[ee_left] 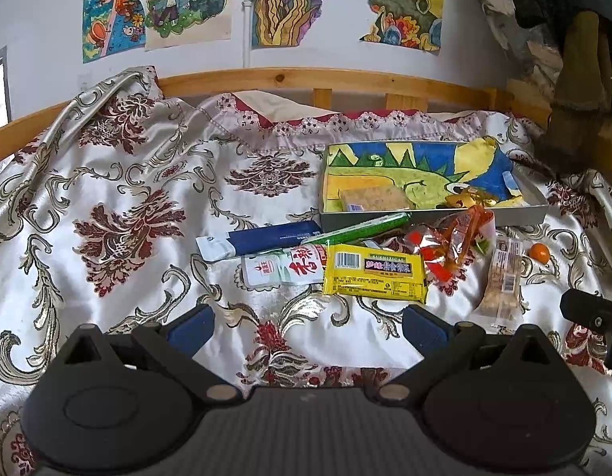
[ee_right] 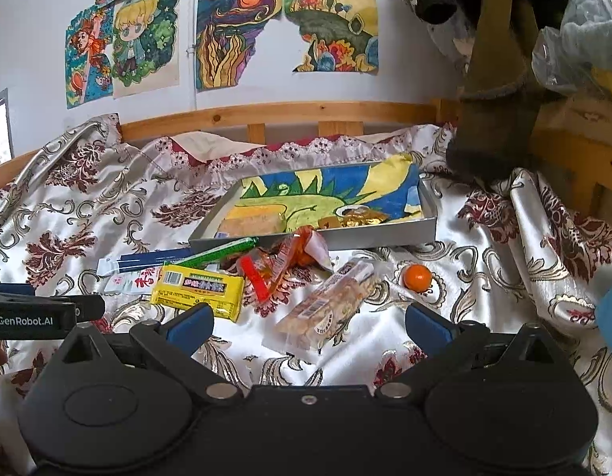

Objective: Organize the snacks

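Note:
Snacks lie on a patterned cloth in front of a grey box (ee_left: 433, 217) (ee_right: 385, 234) lined with a dinosaur drawing. The box holds a beige bar (ee_left: 373, 198) and gold-wrapped sweets (ee_left: 470, 199) (ee_right: 359, 216). In front lie a yellow packet (ee_left: 375, 273) (ee_right: 199, 290), a green stick (ee_left: 365, 228) (ee_right: 222, 252), a blue-white packet (ee_left: 258, 240), a white sachet (ee_left: 284, 269), orange wrappers (ee_left: 453, 244) (ee_right: 282, 263), a clear cereal bar (ee_left: 502, 277) (ee_right: 330, 303) and an orange ball (ee_left: 539, 253) (ee_right: 417, 277). My left gripper (ee_left: 306, 323) is open and empty, short of the yellow packet. My right gripper (ee_right: 308, 323) is open and empty, around the cereal bar's near end.
The cloth (ee_left: 107, 198) covers a bed with a wooden rail (ee_left: 266, 77) behind. Drawings hang on the wall (ee_right: 242, 31). Plush items and bags (ee_right: 500, 79) crowd the far right corner. The left gripper's body (ee_right: 40, 315) shows at the right wrist view's left edge.

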`<state>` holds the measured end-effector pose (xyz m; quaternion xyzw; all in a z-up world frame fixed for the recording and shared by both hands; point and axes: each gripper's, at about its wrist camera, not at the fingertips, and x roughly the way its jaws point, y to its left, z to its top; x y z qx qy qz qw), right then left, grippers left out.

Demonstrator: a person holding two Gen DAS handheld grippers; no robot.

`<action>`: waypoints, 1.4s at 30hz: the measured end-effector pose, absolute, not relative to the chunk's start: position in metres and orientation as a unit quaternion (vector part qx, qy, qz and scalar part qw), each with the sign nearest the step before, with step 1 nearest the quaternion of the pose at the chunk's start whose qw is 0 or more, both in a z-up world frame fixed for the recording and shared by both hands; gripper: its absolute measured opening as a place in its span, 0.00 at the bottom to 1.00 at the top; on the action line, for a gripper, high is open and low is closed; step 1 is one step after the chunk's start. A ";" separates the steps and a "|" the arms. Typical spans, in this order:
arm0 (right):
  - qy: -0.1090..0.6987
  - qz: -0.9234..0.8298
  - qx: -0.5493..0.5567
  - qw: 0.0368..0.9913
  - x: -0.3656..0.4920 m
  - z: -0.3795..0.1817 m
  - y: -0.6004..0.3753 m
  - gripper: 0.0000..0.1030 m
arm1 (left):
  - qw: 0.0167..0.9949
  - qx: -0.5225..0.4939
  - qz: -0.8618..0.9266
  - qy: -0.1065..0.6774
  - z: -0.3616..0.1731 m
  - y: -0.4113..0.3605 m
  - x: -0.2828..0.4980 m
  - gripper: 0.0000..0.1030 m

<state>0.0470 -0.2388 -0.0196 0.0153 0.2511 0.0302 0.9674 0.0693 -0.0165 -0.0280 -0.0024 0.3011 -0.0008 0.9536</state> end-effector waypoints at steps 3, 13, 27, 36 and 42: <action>0.255 0.030 0.016 0.966 0.047 -0.021 -0.239 0.99 | 0.952 0.000 0.000 0.305 -0.030 -0.016 0.070 1.00; 0.267 0.026 0.023 0.963 0.052 -0.026 -0.242 0.99 | 0.951 0.008 0.002 0.310 -0.034 -0.018 0.073 1.00; 0.278 0.013 0.046 0.959 0.063 -0.040 -0.249 0.99 | 0.943 0.011 -0.008 0.332 -0.046 -0.022 0.088 1.00; 0.286 0.005 0.055 0.957 0.073 -0.049 -0.254 0.99 | 0.938 0.014 -0.009 0.345 -0.052 -0.022 0.104 1.00; 0.283 0.024 0.020 0.959 0.096 -0.056 -0.241 0.99 | 0.935 0.010 -0.001 0.354 -0.055 -0.018 0.114 1.00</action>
